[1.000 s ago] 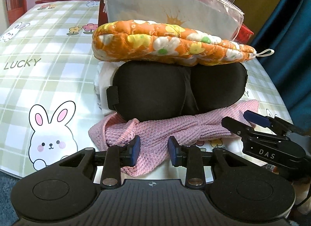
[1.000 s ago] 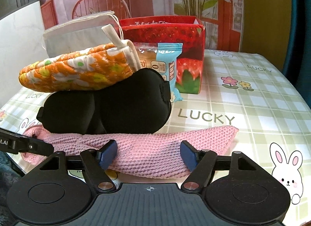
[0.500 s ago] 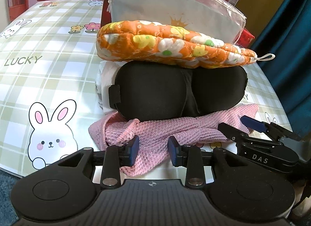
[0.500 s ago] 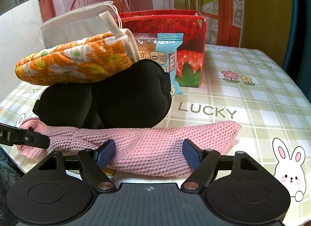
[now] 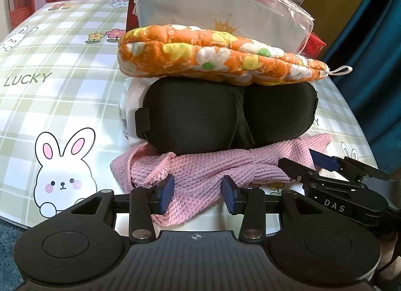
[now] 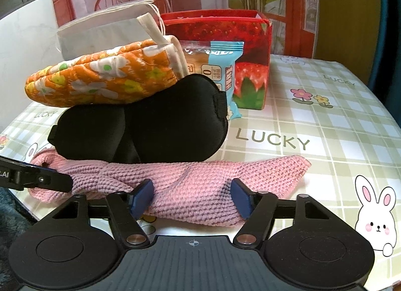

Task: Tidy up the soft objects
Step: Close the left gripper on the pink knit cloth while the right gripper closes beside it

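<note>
A pink knitted cloth (image 5: 225,168) (image 6: 200,178) lies at the near table edge. On it rests a black sleep mask (image 5: 225,115) (image 6: 140,130), with an orange floral quilted mitt (image 5: 213,55) (image 6: 105,78) on top. My left gripper (image 5: 198,195) straddles the cloth's left end; its jaws are opening and the cloth still lies between the blue pads. My right gripper (image 6: 191,200) (image 5: 298,158) is at the cloth's other end; its jaws are closing and the knit bunches between the pads. One left finger (image 6: 37,178) shows at the right wrist view's left edge.
A white drawstring bag (image 5: 213,8) and a red strawberry box (image 6: 240,40) stand behind the stack, a blue snack pack (image 6: 220,65) beside it. Something white (image 5: 130,100) sits under the mask. The checked rabbit tablecloth (image 5: 50,105) ends just before both grippers.
The left pads have spread a little apart around the pink cloth. The right pads have drawn closer together, and the cloth now puckers between them. Neither hand has shifted.
</note>
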A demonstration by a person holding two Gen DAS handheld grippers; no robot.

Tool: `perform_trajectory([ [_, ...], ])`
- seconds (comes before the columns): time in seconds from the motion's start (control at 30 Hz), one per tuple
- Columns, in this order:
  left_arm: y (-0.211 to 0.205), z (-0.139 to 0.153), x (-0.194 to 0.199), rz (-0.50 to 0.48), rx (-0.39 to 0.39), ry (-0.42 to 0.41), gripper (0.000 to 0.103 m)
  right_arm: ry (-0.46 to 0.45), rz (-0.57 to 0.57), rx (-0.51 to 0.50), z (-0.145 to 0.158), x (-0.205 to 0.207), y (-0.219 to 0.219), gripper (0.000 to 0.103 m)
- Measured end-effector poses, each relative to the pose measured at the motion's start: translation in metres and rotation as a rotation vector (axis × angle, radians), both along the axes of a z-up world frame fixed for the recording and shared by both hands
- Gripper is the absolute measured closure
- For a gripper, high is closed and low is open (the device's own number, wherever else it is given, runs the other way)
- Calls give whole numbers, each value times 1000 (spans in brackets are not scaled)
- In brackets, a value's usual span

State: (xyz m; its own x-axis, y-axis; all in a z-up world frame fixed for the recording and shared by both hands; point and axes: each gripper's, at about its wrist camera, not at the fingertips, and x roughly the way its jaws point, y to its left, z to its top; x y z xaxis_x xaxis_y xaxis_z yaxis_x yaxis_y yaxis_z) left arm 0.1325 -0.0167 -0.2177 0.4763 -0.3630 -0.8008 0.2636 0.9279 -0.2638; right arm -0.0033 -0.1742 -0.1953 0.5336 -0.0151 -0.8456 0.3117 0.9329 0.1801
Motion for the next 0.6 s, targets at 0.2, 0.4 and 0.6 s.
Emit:
perform_trajectory([
  [0.2, 8, 5, -4, 48, 0, -10, 56, -6, 30, 31, 3, -1, 5, 53],
  [0.4, 5, 3, 0, 54, 9, -2, 53, -11, 55, 49, 5, -1, 10, 59],
  [0.6, 0, -2, 3, 41, 2, -12, 43, -20, 58, 66, 5, -3, 9, 64],
])
